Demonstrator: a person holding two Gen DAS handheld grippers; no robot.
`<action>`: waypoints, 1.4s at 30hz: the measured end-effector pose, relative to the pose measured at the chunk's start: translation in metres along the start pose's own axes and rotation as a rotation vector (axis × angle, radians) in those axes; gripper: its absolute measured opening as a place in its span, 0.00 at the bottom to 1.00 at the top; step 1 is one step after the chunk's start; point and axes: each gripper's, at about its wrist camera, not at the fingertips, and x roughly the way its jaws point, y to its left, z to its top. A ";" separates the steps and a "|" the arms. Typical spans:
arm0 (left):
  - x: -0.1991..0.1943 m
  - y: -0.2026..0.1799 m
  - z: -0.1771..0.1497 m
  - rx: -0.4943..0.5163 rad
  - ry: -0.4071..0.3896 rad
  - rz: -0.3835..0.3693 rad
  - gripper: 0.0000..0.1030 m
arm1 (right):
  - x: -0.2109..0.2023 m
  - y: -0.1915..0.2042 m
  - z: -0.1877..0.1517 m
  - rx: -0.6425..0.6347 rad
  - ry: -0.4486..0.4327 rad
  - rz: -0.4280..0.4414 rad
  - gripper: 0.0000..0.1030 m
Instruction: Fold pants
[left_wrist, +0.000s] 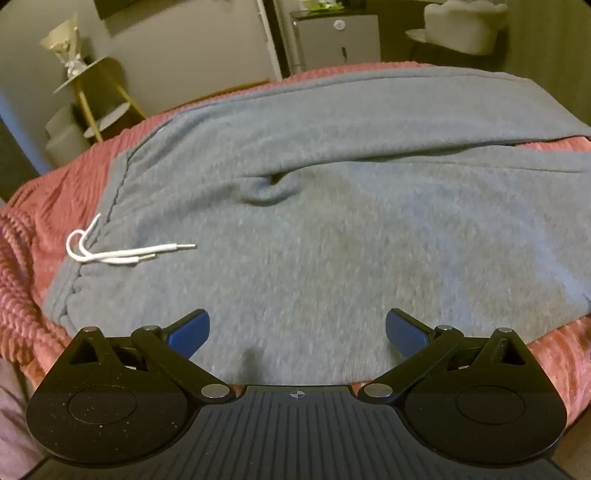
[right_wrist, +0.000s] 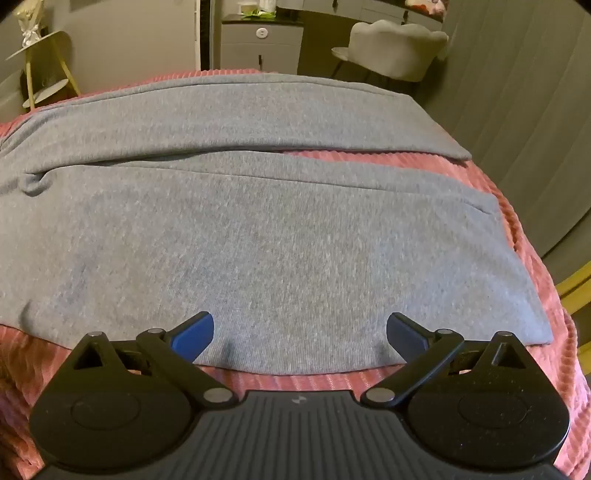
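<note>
Showing the white drawstring (left_wrist: 110, 253) on the pants (left_wrist: 314, 221), only the left view.

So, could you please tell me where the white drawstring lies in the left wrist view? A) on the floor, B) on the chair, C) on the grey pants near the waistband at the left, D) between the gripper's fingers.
C: the white drawstring rests on the grey pants by the gathered waistband, well clear of the open left gripper.

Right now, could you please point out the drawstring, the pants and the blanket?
drawstring (left_wrist: 110, 254): left wrist view, white cord ends.
pants (right_wrist: 258, 240): right wrist view, near leg.
blanket (right_wrist: 517, 206): right wrist view, bare pink part.
</note>
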 end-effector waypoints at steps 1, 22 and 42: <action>0.000 0.000 0.000 -0.006 0.003 -0.006 1.00 | 0.000 0.000 0.000 0.000 0.000 0.000 0.97; 0.008 0.004 -0.001 -0.007 0.044 -0.006 1.00 | -0.001 0.000 0.000 -0.002 -0.002 0.000 0.97; 0.010 0.003 -0.001 -0.006 0.062 -0.010 1.00 | 0.000 0.001 0.001 0.000 0.003 0.005 0.97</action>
